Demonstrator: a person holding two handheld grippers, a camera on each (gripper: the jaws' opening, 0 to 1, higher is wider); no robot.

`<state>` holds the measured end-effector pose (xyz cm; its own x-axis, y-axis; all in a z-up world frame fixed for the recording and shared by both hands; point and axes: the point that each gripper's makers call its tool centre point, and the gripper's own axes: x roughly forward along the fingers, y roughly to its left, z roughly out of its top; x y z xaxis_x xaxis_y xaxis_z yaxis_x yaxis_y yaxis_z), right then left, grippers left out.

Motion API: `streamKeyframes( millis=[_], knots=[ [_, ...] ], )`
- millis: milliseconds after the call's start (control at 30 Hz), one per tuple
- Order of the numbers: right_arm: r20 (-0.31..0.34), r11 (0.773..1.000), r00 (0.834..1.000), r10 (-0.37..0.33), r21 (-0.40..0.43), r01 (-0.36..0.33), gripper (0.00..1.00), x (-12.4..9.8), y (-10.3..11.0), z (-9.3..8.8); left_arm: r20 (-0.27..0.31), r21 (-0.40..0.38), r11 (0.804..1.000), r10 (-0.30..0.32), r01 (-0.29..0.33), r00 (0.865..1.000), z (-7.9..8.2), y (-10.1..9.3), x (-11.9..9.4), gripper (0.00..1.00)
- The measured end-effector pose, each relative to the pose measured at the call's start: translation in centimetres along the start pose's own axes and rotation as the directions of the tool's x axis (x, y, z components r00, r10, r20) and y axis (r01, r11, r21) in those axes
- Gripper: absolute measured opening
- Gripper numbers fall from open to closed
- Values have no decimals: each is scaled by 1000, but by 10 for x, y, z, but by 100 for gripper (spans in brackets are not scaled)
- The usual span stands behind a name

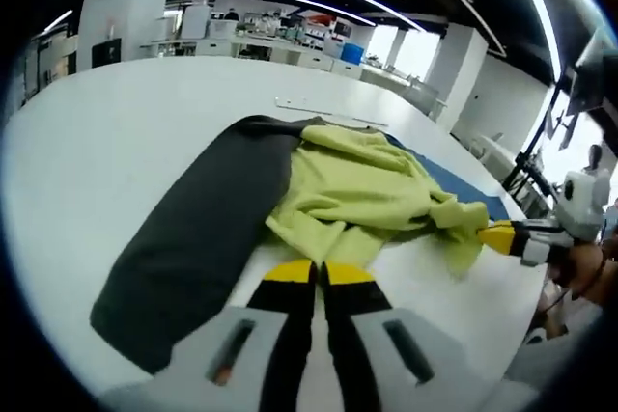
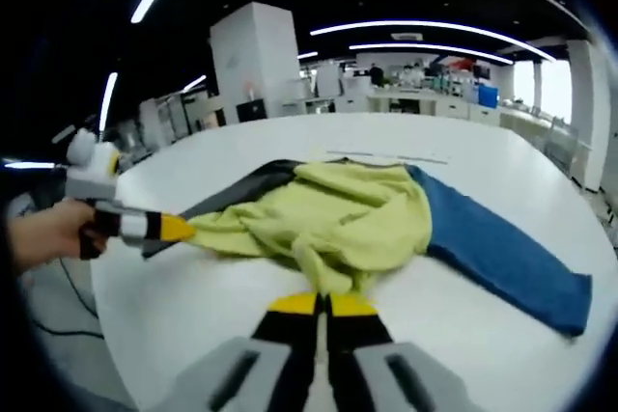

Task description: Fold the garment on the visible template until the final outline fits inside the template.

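We see a wide white table [image 1: 106,142] in a large, bright workshop with strip lights overhead. On it lies a yellow-green garment [image 1: 357,190], crumpled and bunched, in the centre of the left gripper view. It rests partly over a dark grey cloth [image 1: 208,229], which runs from the upper middle of the frame down toward the lower left, and partly over a blue cloth [image 1: 454,180], which shows as a strip to the right of the garment.

At the bottom centre of this view, the left gripper [image 1: 319,272] rises with its two yellow-tipped black jaws pressed together, and the near edge of the garment sits right at the tips; the jaws appear clenched on that edge. At the right edge of the frame, the right gripper [image 1: 497,236] comes in, held by a hand [image 1: 584,267], its yellow tip meeting a twisted end of the garment.

In the right gripper view, the garment [image 2: 328,209] lies in the middle, the blue cloth [image 2: 502,248] stretches toward the lower right, and the dark grey cloth [image 2: 241,185] peeks out at the left. The right gripper [image 2: 322,304] sits at the bottom centre, jaws together at the garment's hem. The left gripper [image 2: 179,229] enters from the left edge, touching a pulled-out corner of the garment.
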<state>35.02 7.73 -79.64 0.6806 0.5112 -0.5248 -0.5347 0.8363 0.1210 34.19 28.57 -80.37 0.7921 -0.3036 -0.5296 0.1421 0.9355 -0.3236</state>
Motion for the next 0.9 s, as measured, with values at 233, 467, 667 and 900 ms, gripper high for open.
streamKeyframes(
  millis=[233, 467, 667, 900],
  knots=[
    [11, 999, 1000, 23, -25, -23, 0, -18, -10, 7, 4, -27, 998, -55, 55, 998, 5, 2, -15, 0],
    [-4, 998, 999, 54, 34, -54, 0, -35, -15, 9, -9, 0, 994, -106, 106, 994, 7, -4, -30, 0],
    [-64, 982, 991, 120, 152, -109, 0, -46, -12, -6, -34, 19, 991, -129, 130, 991, 3, -5, -44, 0],
    [-77, 973, 989, 129, 205, -111, 0, -60, -19, -14, -97, 86, 988, -123, 131, 988, -8, -9, -60, 0]
  ],
)
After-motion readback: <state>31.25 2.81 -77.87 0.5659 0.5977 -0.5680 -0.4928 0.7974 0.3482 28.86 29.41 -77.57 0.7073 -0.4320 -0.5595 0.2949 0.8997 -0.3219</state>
